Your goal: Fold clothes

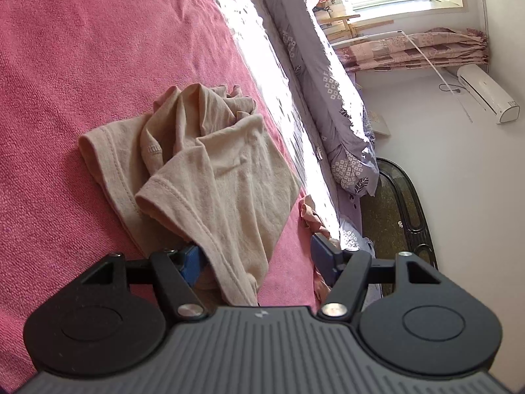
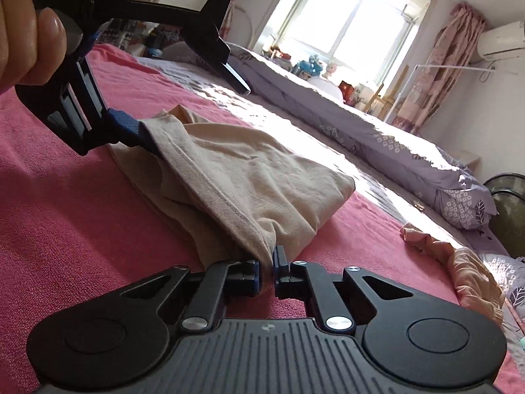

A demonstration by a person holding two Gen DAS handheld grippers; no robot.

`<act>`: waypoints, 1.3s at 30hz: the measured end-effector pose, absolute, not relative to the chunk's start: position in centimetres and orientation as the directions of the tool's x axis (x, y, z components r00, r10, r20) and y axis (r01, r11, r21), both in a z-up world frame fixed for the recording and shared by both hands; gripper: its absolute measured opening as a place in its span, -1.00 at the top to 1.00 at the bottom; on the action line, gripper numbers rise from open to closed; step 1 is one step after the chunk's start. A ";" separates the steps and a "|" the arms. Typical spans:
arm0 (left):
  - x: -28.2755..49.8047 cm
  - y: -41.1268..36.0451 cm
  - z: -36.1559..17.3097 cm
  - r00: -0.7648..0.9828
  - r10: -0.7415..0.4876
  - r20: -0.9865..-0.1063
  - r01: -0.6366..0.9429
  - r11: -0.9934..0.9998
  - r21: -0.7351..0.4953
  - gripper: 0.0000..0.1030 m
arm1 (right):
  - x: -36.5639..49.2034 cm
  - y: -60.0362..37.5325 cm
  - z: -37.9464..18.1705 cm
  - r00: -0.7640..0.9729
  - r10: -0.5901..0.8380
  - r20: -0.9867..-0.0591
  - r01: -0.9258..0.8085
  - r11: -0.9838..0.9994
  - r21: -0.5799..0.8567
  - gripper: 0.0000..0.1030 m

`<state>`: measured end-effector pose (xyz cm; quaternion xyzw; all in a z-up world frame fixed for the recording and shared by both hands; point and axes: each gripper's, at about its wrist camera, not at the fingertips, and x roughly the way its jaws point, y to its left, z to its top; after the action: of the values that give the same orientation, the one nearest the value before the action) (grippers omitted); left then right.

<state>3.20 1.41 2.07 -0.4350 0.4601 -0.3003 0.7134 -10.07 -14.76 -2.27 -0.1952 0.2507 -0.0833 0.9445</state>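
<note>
A crumpled beige garment lies on a pink blanket spread over a bed. My right gripper is shut on the near corner of the garment's stitched hem, which is bunched between its blue pads. My left gripper stands open. The hem hangs over the lower of its fingers, which touches the cloth further along the same edge. The other finger is up in the air, clear of the cloth. A hand holds the left gripper.
A second, pinkish garment lies bunched at the blanket's right edge. A grey-purple patterned quilt runs along the far side of the bed. A dark glass table stands beside the bed.
</note>
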 end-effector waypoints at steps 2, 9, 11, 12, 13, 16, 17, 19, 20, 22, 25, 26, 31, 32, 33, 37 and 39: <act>3.2 1.8 1.8 0.408 -0.816 -0.408 0.015 0.453 -0.891 -0.30 | -10.5 -14.6 -2.0 0.857 -0.241 -0.456 0.053 0.921 -0.386 0.81; 3.4 3.3 0.5 0.451 -0.788 -0.419 -0.057 0.444 -0.894 -0.30 | -12.0 -14.2 -0.6 0.853 -0.114 -0.509 -0.063 0.946 -0.318 0.83; 3.5 3.4 0.5 0.458 -0.786 -0.416 -0.061 0.439 -0.896 -0.30 | -12.5 -14.1 -0.3 0.841 -0.052 -0.539 -0.118 0.954 -0.276 0.91; 3.5 3.4 0.6 0.460 -0.782 -0.421 -0.058 0.446 -0.893 -0.30 | -12.9 -13.8 -0.1 0.839 -0.030 -0.543 -0.140 0.953 -0.269 0.91; 3.5 3.3 0.7 0.460 -0.780 -0.424 -0.055 0.452 -0.891 -0.30 | -13.3 -13.6 0.1 0.842 -0.013 -0.539 -0.155 0.951 -0.266 0.91; 3.6 3.1 1.0 0.463 -0.773 -0.433 -0.048 0.466 -0.883 -0.30 | -13.7 -13.9 0.9 0.872 -0.065 -0.486 -0.096 0.949 -0.300 0.76; 3.7 3.1 1.0 0.463 -0.774 -0.433 -0.049 0.465 -0.884 -0.30 | -13.7 -14.1 1.1 0.882 -0.101 -0.461 -0.060 0.945 -0.322 0.63; 3.8 2.9 1.1 0.462 -0.774 -0.434 -0.051 0.465 -0.884 -0.30 | -13.0 -14.7 1.1 0.888 -0.166 -0.429 -0.005 0.929 -0.370 -0.15; 3.8 2.7 1.1 0.461 -0.773 -0.436 -0.049 0.468 -0.883 -0.30 | -12.7 -15.0 0.9 0.887 -0.187 -0.421 0.008 0.920 -0.391 -0.18; 3.9 2.4 1.3 0.459 -0.772 -0.440 -0.046 0.474 -0.879 -0.30 | -11.6 -15.5 0.5 0.878 -0.186 -0.440 0.000 0.921 -0.389 -0.18; 3.9 2.0 1.5 0.457 -0.768 -0.448 -0.041 0.485 -0.874 -0.30 | -10.3 -15.9 0.1 0.860 -0.169 -0.482 -0.013 0.937 -0.350 0.12; 3.9 1.9 1.6 0.455 -0.769 -0.448 -0.039 0.486 -0.873 -0.30 | -10.0 -16.0 0.1 0.851 -0.157 -0.501 -0.011 0.949 -0.316 0.29; 4.0 1.6 1.9 0.455 -0.771 -0.445 -0.042 0.481 -0.876 -0.30 | -9.8 -16.3 0.7 0.826 -0.103 -0.555 -0.025 0.976 -0.218 0.81; 3.9 1.5 1.9 0.455 -0.771 -0.445 -0.043 0.480 -0.876 -0.30 | -9.9 -16.5 0.8 0.822 -0.093 -0.562 -0.027 0.979 -0.200 0.83; 3.8 1.4 2.0 0.456 -0.771 -0.445 -0.043 0.480 -0.876 -0.30 | -9.9 -16.8 1.1 0.814 -0.071 -0.577 -0.028 0.987 -0.161 0.85; 6.9 5.8 -1.7 0.450 -0.775 -0.443 -0.041 0.478 -0.877 -0.31 | -9.0 -19.3 2.4 0.779 0.017 -0.627 0.026 0.998 0.060 0.87; 7.2 6.0 -1.9 0.449 -0.775 -0.444 -0.042 0.478 -0.877 -0.31 | -8.4 -21.1 3.2 0.761 0.083 -0.643 0.069 0.976 0.207 0.88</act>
<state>7.23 6.00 -1.87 -0.4440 0.4602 -0.2525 0.7261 -8.36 -21.08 3.19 0.1096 0.3455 0.0038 0.9320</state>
